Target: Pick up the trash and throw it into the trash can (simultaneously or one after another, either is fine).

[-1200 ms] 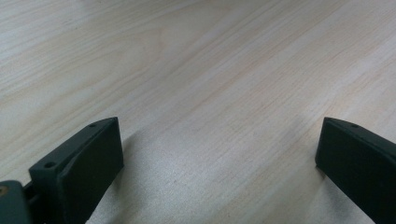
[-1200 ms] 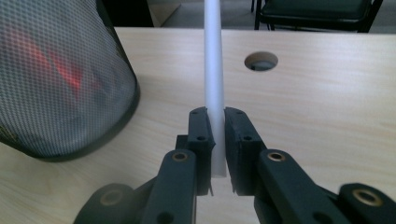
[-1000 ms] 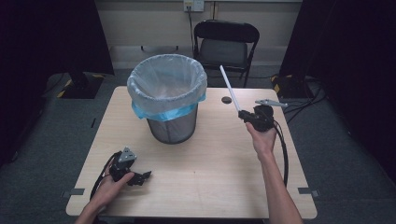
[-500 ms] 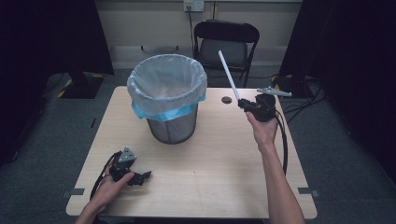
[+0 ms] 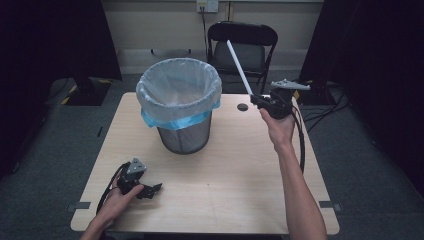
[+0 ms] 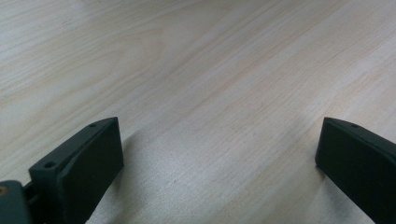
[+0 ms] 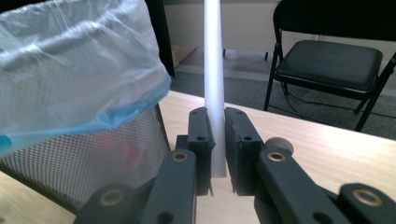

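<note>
Standing mid-table, the lined wire bin (image 5: 179,107) waits; lifted since a second ago, the right gripper (image 5: 257,100) holds its jaws clamped on a white stick (image 5: 239,67), now raised beside the rim, likely bound inside; the left gripper (image 5: 150,190) rests on the table (image 5: 225,195), jaws apart

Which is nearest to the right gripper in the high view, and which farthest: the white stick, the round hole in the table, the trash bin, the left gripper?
1. White stick, clamped in the right gripper.
2. Round hole, just left of it on the table.
3. Trash bin, farther left, mid-table.
4. Left gripper, at the near left edge.
</note>
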`<state>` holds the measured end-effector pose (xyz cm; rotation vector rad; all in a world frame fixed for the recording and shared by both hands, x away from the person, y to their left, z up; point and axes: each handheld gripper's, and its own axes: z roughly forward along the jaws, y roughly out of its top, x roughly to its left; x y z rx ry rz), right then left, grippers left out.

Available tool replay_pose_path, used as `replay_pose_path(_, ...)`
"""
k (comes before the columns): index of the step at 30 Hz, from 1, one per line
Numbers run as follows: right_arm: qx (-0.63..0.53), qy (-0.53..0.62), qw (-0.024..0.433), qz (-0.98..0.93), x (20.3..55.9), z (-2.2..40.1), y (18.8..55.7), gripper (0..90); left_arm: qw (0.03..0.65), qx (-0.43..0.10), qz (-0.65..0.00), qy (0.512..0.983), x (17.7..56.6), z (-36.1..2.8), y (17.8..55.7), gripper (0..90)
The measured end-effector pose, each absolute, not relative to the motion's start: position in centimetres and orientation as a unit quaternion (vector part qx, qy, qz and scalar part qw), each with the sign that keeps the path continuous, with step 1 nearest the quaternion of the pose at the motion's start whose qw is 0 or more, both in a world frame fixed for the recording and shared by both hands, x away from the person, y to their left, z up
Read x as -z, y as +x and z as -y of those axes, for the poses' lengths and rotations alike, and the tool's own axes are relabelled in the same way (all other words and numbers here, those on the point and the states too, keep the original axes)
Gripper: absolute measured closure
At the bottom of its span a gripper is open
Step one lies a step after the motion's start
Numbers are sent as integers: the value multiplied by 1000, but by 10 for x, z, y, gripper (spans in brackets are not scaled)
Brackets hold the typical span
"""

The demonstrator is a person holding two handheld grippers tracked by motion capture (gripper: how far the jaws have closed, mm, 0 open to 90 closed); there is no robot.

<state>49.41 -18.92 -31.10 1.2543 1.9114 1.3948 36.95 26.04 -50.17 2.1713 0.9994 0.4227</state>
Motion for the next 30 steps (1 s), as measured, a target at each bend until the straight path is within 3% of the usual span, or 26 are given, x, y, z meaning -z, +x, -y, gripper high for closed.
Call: replay_pose_path(30, -535, 420, 229, -696, 260, 162, 505, 819, 350, -163, -386, 838, 502, -260, 370, 3)
